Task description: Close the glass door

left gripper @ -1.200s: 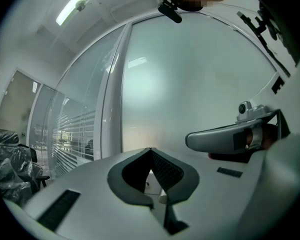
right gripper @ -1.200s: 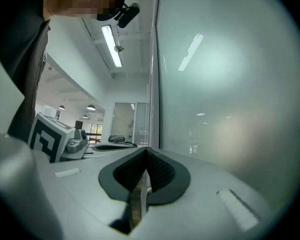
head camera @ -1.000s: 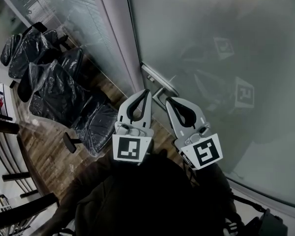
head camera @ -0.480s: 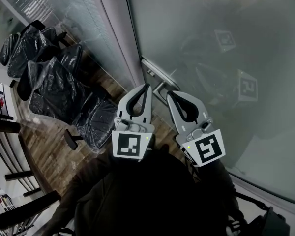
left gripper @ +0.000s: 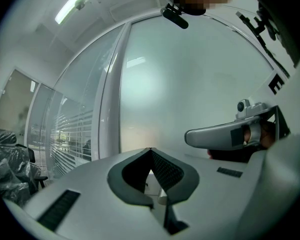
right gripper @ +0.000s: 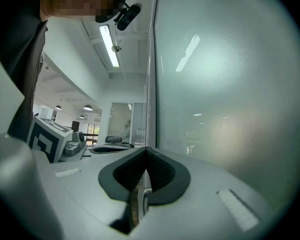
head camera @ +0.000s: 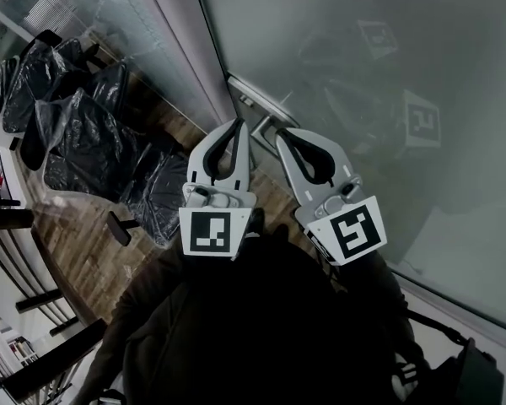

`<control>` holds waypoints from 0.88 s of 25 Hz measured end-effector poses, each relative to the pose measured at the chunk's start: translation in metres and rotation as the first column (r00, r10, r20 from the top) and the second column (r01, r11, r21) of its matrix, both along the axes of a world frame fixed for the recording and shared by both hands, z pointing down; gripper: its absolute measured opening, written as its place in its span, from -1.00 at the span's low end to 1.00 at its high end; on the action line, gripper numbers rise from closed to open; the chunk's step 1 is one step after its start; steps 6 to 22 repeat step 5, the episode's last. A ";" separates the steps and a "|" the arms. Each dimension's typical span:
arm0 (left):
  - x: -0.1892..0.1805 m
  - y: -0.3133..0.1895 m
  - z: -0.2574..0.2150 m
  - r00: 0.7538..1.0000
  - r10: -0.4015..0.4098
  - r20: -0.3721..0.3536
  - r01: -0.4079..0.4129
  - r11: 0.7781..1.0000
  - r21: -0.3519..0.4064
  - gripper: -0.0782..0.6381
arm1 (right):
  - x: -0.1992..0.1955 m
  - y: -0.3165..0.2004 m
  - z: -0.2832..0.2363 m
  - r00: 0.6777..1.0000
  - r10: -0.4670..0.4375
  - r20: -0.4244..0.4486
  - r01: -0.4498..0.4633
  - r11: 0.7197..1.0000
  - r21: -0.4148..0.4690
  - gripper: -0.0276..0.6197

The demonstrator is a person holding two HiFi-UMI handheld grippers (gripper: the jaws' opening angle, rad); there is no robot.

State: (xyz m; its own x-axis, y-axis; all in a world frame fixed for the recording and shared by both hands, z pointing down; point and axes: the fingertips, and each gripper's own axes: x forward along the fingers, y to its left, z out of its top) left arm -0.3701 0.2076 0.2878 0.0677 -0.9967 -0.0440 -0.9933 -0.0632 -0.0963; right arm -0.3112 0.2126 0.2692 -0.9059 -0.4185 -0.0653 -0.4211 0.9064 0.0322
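Close before the frosted glass door (head camera: 363, 66), beside its lever handle (head camera: 268, 123), the left gripper (head camera: 235, 129) and right gripper (head camera: 283, 137) are both pressed together and empty, so a steady push near the handle probably serves best.

My head camera looks steeply down over my jacket (head camera: 261, 327) onto the left gripper (head camera: 235, 125) and right gripper (head camera: 280, 133), both close to the glass door (head camera: 363, 91). The left gripper view tilts up along its jaws at that door. The right gripper view rides almost against the pane, looking up along it. All three views share the door.
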 end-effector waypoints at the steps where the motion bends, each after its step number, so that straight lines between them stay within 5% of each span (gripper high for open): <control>1: 0.000 -0.001 0.000 1.000 -0.002 0.004 0.002 1.000 0.005 -0.79 | 0.000 -0.001 0.001 1.000 -0.002 0.001 0.002 1.000 0.002 -0.91; 22: -0.003 -0.005 0.000 1.000 -0.016 0.006 0.016 1.000 0.024 -0.79 | -0.002 -0.005 0.003 1.000 -0.014 0.002 0.014 1.000 0.010 -0.91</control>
